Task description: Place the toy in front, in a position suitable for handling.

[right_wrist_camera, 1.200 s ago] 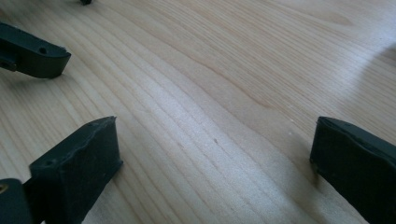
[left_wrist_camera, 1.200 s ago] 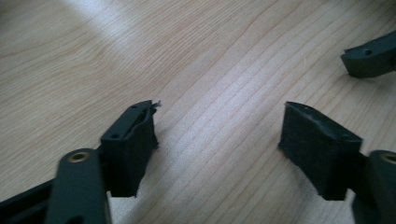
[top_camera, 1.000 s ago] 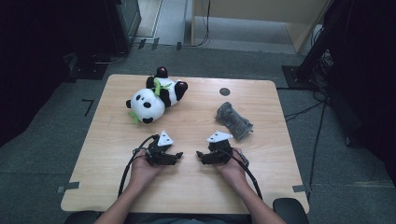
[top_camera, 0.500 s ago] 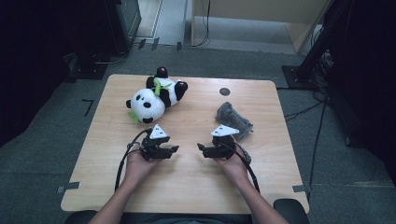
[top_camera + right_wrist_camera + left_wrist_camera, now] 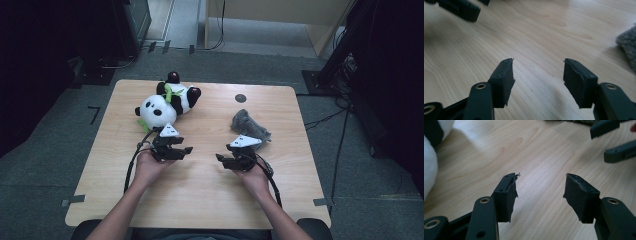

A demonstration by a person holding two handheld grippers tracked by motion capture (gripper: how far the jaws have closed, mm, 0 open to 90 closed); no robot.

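Observation:
A black-and-white panda plush (image 5: pixel 165 102) lies at the table's far left, its white fur at the left edge of the left gripper view (image 5: pixel 429 170). A grey furry toy (image 5: pixel 248 125) lies at the right, also seen in the right gripper view (image 5: pixel 627 42). My left gripper (image 5: pixel 186 150) (image 5: pixel 540 185) hovers just in front of the panda, pointing right. My right gripper (image 5: pixel 220 159) (image 5: pixel 537 67) sits in front of the grey toy, pointing left, tips facing the left one's. Both pairs of jaws have just been closing, stand open, and have only bare wood between them.
The wooden table (image 5: pixel 200 200) has a small dark round mark (image 5: pixel 240 98) near its far edge. Cables trail from both grippers along the forearms. Grey floor surrounds the table, with dark equipment at the left and right.
The left hand has lifted and moved a little farther up the table toward the panda. The right hand has hardly moved.

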